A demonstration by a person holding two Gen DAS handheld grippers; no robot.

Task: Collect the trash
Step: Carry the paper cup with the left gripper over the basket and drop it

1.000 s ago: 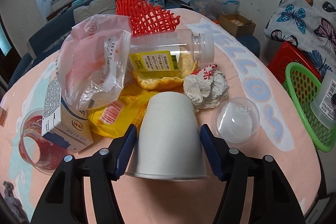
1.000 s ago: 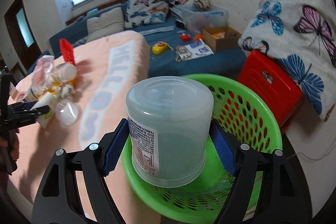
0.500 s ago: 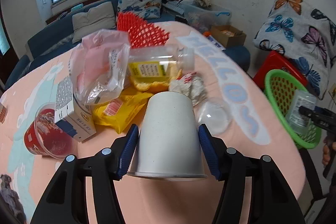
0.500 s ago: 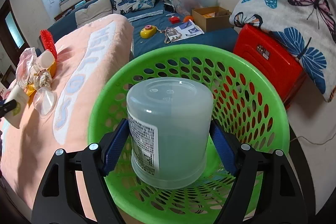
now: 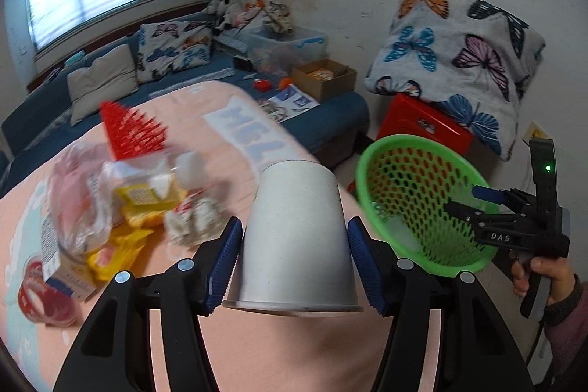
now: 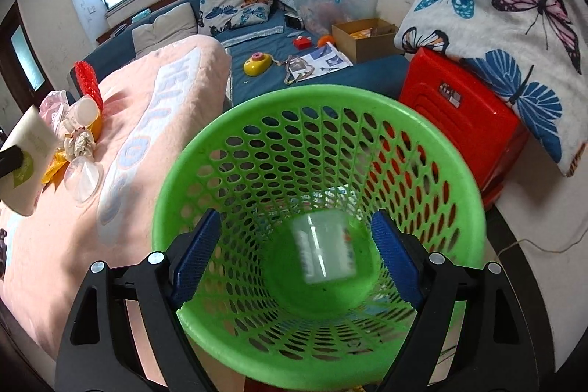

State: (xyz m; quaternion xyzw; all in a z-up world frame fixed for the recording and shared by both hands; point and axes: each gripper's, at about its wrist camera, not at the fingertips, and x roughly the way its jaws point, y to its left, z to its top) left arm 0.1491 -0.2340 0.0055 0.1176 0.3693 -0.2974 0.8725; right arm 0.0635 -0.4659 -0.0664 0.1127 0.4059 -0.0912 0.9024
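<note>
The left claw (image 5: 294, 261) grips an upturned white paper cup (image 5: 294, 230), its blue pads pressed against the cup's two sides, above the peach-coloured cloth with pale blue letters that covers the surface (image 5: 228, 348). To the cup's left, blurred, lies the remaining trash: a clear plastic bag (image 5: 79, 193), a clear bottle with a yellow label (image 5: 147, 186), yellow wrappers (image 5: 117, 248), crumpled paper (image 5: 194, 221), a small carton (image 5: 55, 259), a red cup (image 5: 40, 300) and a red mesh piece (image 5: 130, 135). The right claw (image 6: 294, 258) hangs over the green perforated basket (image 6: 228, 149); its jaws have just been opening and now stand wide with nothing between them. The clear plastic jar (image 6: 323, 247) lies blurred at the basket's bottom, free of the pads. The basket stands just beside the surface's edge, with a red plastic stool (image 6: 463, 120) behind it. In the left view a hand (image 5: 544, 278) holds the right claw's handle at the basket's far rim.
</note>
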